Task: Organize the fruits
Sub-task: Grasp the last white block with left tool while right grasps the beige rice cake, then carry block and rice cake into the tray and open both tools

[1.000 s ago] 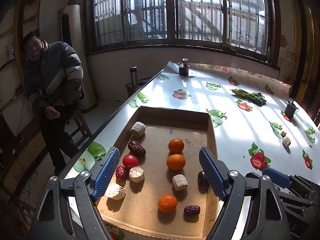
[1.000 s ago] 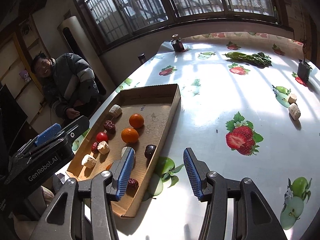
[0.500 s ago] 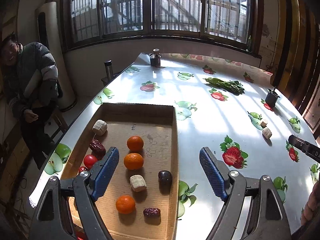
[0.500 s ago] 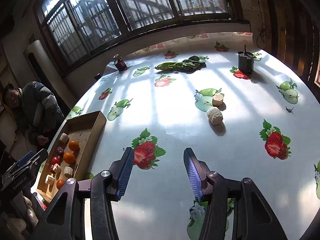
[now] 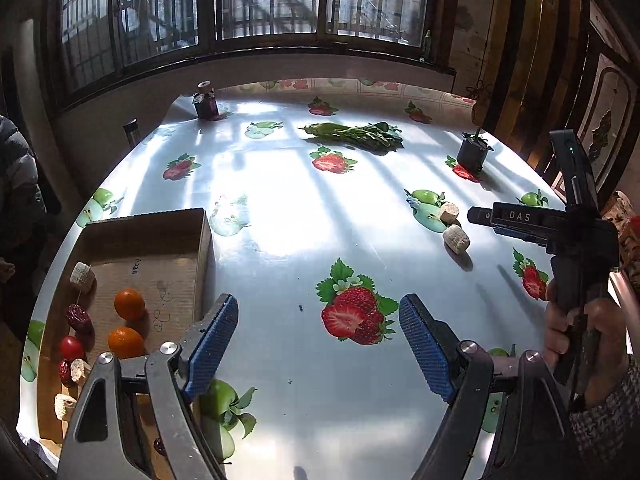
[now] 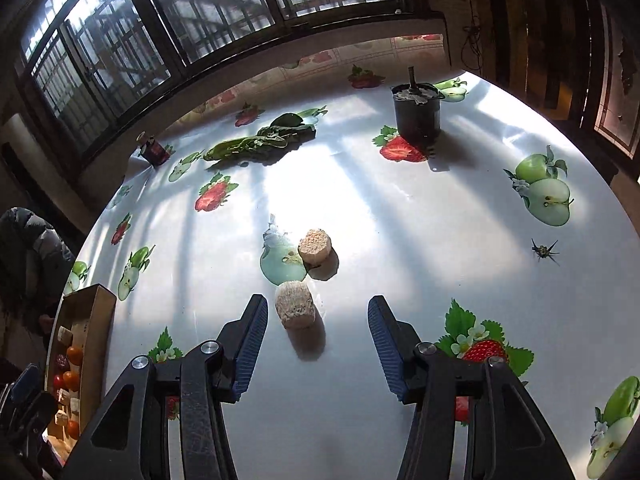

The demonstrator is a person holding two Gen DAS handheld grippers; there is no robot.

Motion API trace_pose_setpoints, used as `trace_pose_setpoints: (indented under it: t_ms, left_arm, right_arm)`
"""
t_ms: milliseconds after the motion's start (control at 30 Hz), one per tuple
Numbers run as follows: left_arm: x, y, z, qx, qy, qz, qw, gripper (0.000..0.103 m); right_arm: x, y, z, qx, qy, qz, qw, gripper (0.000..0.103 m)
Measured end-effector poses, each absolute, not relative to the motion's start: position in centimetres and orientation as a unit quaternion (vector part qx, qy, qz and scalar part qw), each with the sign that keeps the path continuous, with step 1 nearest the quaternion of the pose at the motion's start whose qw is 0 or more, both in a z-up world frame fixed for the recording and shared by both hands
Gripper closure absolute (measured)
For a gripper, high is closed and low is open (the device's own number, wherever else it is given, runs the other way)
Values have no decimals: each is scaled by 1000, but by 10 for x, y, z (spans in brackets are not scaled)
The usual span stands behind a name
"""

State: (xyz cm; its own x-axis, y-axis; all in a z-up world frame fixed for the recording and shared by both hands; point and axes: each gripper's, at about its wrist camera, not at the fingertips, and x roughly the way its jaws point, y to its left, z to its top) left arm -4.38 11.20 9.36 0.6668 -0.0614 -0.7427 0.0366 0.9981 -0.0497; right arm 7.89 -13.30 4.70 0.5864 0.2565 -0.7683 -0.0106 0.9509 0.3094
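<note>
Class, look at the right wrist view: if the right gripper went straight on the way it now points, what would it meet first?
Most likely the nearer pale chunk, lying on the table just ahead of the open right gripper, left of centre. Depth is hard to judge.

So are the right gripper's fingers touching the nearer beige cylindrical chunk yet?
Apart. The right wrist view shows the nearer beige cylindrical chunk between the open blue fingers, with bare table on both sides.

The right tool (image 6: pixel 316 344), its blue-padded jaws apart and empty, hovers over the glossy fruit-printed surface (image 6: pixel 400 216) just short of a pale, rough cylindrical chunk (image 6: pixel 295 310), a second similar chunk (image 6: pixel 315 243) just beyond.
</note>
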Motion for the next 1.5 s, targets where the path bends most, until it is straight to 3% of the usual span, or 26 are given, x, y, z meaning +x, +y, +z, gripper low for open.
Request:
trace_pose_setpoints:
  t_ms: [300, 367, 400, 733, 1033, 1067, 1133, 1200, 1500]
  left_arm:
    - [-23, 93, 73, -5, 430, -43, 902, 21]
    - [-13, 88, 70, -6, 431, -50, 901, 21]
    - [-8, 83, 69, -7, 433, -59, 899, 21]
    - [59, 1, 34, 39, 450, -135, 882, 21]
    - [92, -51, 11, 97, 443, -174, 874, 22]
    - [93, -52, 9, 96, 446, -176, 872, 24]
    - [92, -53, 6, 95, 443, -170, 875, 53]
    - [90, -53, 7, 92, 440, -171, 877, 67]
    - [54, -7, 37, 53, 435, -148, 886, 67]
  right_arm:
    - [140, -114, 15, 112, 474, 54, 872, 49]
    - [141, -116, 14, 112, 478, 57, 869, 71]
    - [140, -120, 14, 114, 478, 54, 869, 75]
    - [67, -198, 17, 182, 460, 18, 869, 75]
    - [57, -202, 13, 183, 440, 29, 879, 75]
    - [56, -201, 14, 180, 437, 31, 881, 75]
    - [55, -199, 15, 179, 433, 35, 883, 75]
    - [55, -198, 16, 178, 432, 38, 883, 75]
    - [50, -200, 21, 202, 411, 65, 887, 75]
